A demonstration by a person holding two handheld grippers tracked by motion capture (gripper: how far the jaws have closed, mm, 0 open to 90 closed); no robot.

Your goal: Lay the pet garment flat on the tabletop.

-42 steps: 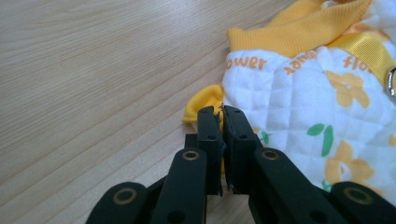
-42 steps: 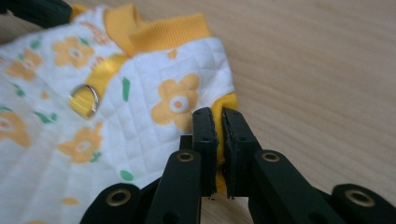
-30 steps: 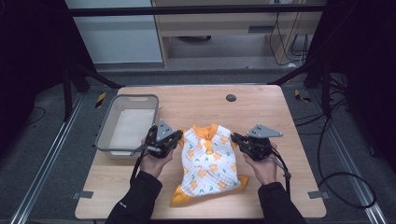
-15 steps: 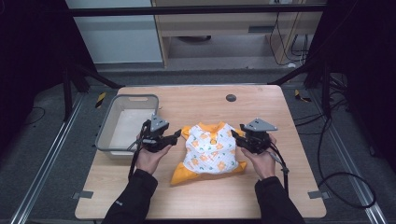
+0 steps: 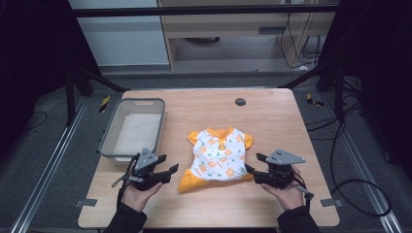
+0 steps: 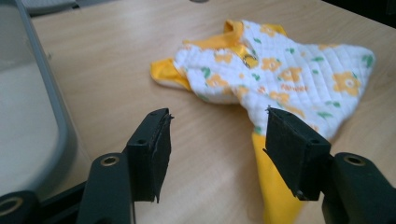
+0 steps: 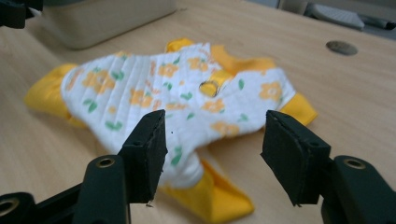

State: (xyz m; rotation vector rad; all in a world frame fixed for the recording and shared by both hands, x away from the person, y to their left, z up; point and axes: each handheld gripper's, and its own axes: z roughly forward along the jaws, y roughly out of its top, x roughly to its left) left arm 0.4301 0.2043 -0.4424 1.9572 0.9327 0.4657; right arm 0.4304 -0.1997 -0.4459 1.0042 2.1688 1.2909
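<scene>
A small white quilted garment point(image 5: 218, 154) with orange flowers and yellow trim lies flat on the wooden table point(image 5: 272, 121), collar toward the far side. My left gripper point(image 5: 169, 171) rests near the front edge, just left of the garment's yellow lower corner, open and holding nothing. In the left gripper view the garment point(image 6: 289, 74) lies beyond the open jaws point(image 6: 217, 140). My right gripper point(image 5: 251, 169) sits open at the garment's lower right corner. In the right gripper view the cloth point(image 7: 163, 93) lies just past the jaws point(image 7: 215, 140).
A grey plastic basket point(image 5: 111, 131) stands on the table's left side, close behind the left gripper; its wall shows in the left gripper view point(image 6: 51, 112). A round dark grommet point(image 5: 240, 102) is set in the table's far middle. Bare wood extends to the right.
The garment was held up by both grippers, then laid flat. Both grippers have let go, opened and drawn back toward the person.
</scene>
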